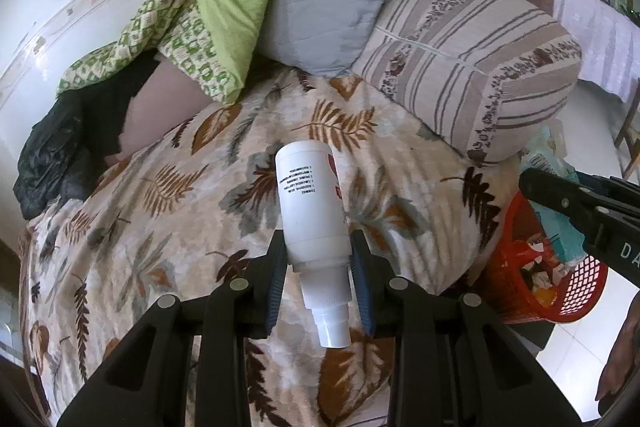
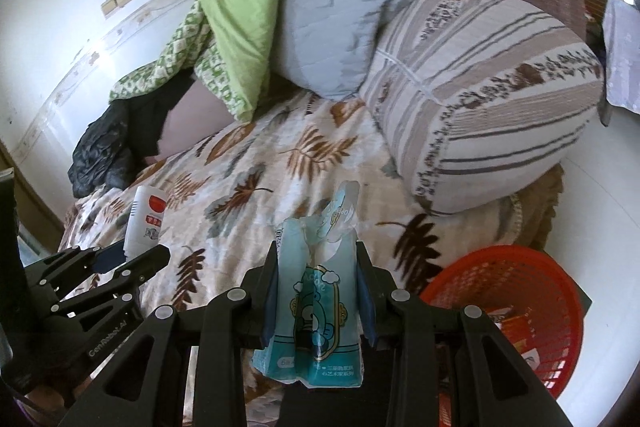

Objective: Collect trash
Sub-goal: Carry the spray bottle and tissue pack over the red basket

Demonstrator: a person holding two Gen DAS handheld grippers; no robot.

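Left tongs [image 1: 319,259] clamped on white bottle [image 1: 310,203] above leaf-print blanket [image 1: 168,211], long axis running away from camera, nozzle toward it, base toward pillow [image 1: 472,75]. Right tongs [image 2: 316,267] clamped on teal wrapper [image 2: 316,311], held upright, crumpled top upward, beside red basket [image 2: 532,267].

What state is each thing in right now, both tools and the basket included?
Left tool: shut on the white plastic spray bottle.
White plastic spray bottle: held above the bed, nozzle end toward the camera.
Right tool: shut on the crumpled teal plastic wrapper.
Crumpled teal plastic wrapper: held, not yet dropped.
Red mesh plastic basket: upright beside the bed, trash already inside.
Black plastic bag: crumpled on the bed by the wall.
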